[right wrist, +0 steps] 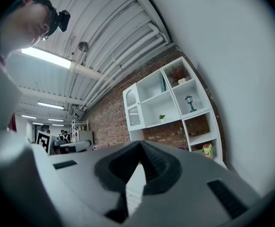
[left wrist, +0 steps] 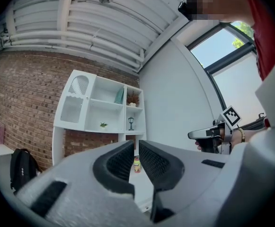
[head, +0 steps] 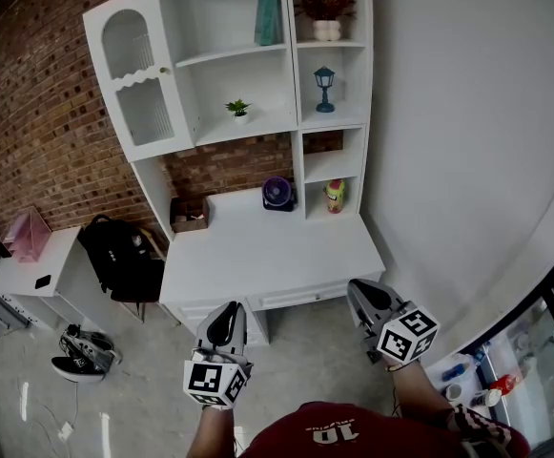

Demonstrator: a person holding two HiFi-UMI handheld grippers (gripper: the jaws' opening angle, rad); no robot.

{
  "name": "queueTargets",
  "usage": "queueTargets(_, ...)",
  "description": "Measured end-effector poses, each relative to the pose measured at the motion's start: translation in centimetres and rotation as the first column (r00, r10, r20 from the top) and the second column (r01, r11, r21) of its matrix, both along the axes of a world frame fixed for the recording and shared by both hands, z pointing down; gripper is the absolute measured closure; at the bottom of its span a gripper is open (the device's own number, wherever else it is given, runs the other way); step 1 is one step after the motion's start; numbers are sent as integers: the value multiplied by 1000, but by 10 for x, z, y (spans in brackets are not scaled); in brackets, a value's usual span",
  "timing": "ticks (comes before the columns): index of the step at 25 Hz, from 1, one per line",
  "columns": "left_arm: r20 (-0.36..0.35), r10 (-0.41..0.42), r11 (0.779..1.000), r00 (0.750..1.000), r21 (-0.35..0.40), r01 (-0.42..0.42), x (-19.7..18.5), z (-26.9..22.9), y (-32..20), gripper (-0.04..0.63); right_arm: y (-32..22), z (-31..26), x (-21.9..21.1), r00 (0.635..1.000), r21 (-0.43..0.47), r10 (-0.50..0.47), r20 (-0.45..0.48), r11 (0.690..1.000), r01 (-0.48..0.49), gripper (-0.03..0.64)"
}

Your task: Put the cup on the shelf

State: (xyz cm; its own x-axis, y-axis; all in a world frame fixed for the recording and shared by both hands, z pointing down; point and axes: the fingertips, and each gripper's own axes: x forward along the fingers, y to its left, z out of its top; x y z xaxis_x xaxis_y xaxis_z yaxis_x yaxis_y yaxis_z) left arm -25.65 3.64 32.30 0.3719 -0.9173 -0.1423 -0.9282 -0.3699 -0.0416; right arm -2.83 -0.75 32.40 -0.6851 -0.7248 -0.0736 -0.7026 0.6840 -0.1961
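The cup [head: 334, 196], small and brightly coloured, stands in the lowest right cubby of the white shelf unit [head: 257, 122], level with the desk top [head: 277, 246]. It also shows far off in the left gripper view [left wrist: 137, 164] and the right gripper view [right wrist: 207, 150]. Both grippers hang in front of the desk, well short of the cup. My left gripper [head: 227, 313] [left wrist: 136, 148] has its jaws almost together with only a thin slit and nothing between them. My right gripper [head: 367, 296] [right wrist: 139, 148] is shut and holds nothing.
A purple fan [head: 277, 193] and a brown box [head: 190, 214] sit at the back of the desk. Upper shelves hold a small plant [head: 239, 109], a lantern [head: 325, 89] and a flower pot [head: 326, 8]. A black backpack [head: 119, 256] and shoes [head: 81, 351] are at the left.
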Motion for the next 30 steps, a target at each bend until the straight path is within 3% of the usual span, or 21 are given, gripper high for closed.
queueTargets(3, -1, -2, 1000, 1000, 3, 2, 1, -1, 2, 609, 2, -2, 1, 1000, 4, 1, 2, 1000, -1, 612)
queueTargets(16, 11, 6, 1000, 1000, 12, -6, 4, -3, 12, 609, 13, -5, 1, 1000, 16, -1, 1, 1000, 1, 612)
queueTargets(22, -38, 13, 1000, 999, 12, -12, -1, -6, 19, 609, 22, -6, -5, 1000, 50, 0, -18, 999, 0, 612)
queueTargets(30, -2, 10, 1000, 1000, 11, -10, 2, -5, 23, 609, 24, -5, -3, 998, 57, 25, -50, 998, -22, 614)
